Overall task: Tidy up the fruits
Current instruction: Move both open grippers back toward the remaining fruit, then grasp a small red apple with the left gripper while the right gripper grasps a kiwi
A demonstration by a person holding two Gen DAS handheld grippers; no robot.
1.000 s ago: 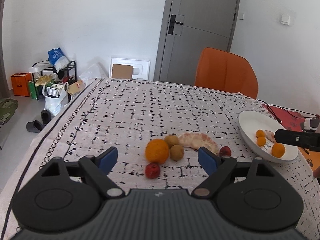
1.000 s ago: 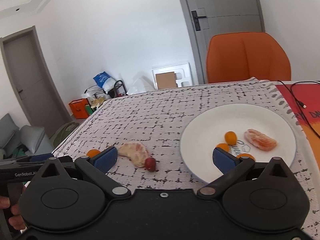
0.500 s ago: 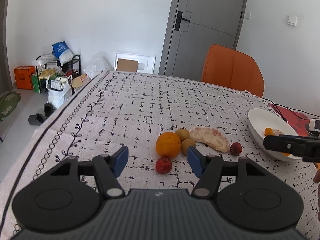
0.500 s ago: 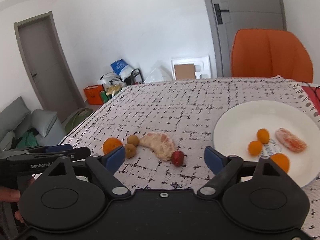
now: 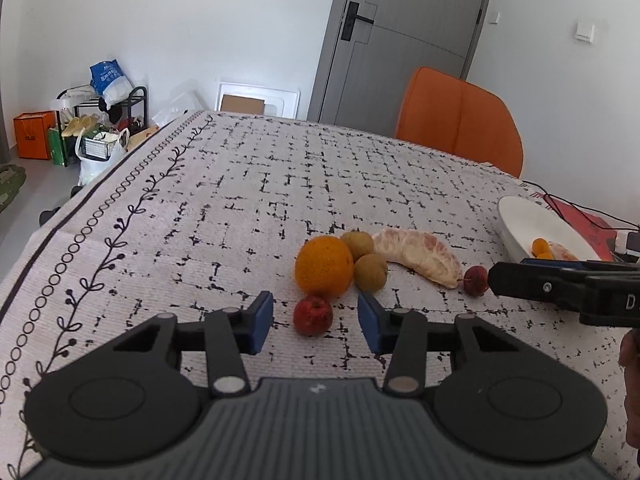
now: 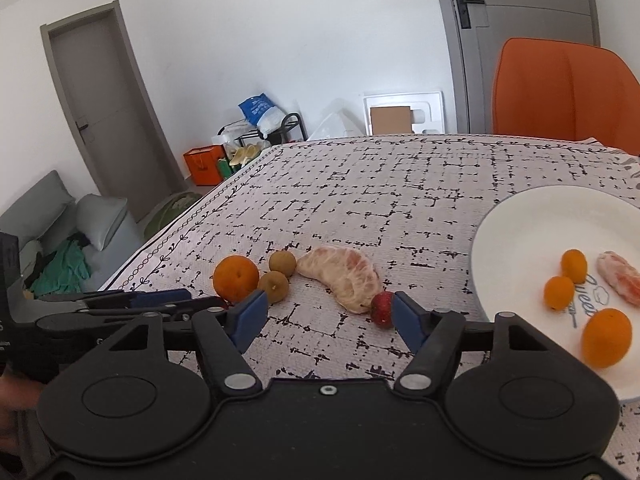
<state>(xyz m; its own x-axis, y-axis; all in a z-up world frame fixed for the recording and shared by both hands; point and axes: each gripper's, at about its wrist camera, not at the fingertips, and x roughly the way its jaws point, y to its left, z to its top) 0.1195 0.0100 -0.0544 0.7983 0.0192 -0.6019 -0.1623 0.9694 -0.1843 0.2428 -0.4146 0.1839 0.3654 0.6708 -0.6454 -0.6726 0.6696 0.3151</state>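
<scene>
Left gripper [image 5: 316, 322]: jaws partly open and empty, low over the cloth, with a small red fruit [image 5: 313, 315] sitting in the gap and touching neither pad.
Right gripper [image 6: 326, 316]: jaws partly open and empty; a second small red fruit [image 6: 383, 309] lies just inside its right pad, very near or touching it.
Loose fruit: a whole orange [image 5: 324, 266], two brown round fruits [image 5: 371, 272] and a peeled citrus piece [image 5: 418, 255] are bunched together on the tablecloth [image 5: 240, 200], just beyond the left jaws.
Plate [image 6: 520, 240]: sits on the right side of the table, already holding three small oranges and a peeled piece.
Risk, left: the red fruit is round and small; an off-centre squeeze would likely roll it out into the orange right behind it and scatter the bunch.
Risk, right: the pad beside its fruit may nudge it away, or into the citrus piece, before the other pad arrives.
Risk, both: the two grippers work close together over one small cluster, so they could knock each other.
Writing: blue script on the plate appears to read "Queen", partly hidden; white lettering on each gripper's body is cut off, unreadable.
</scene>
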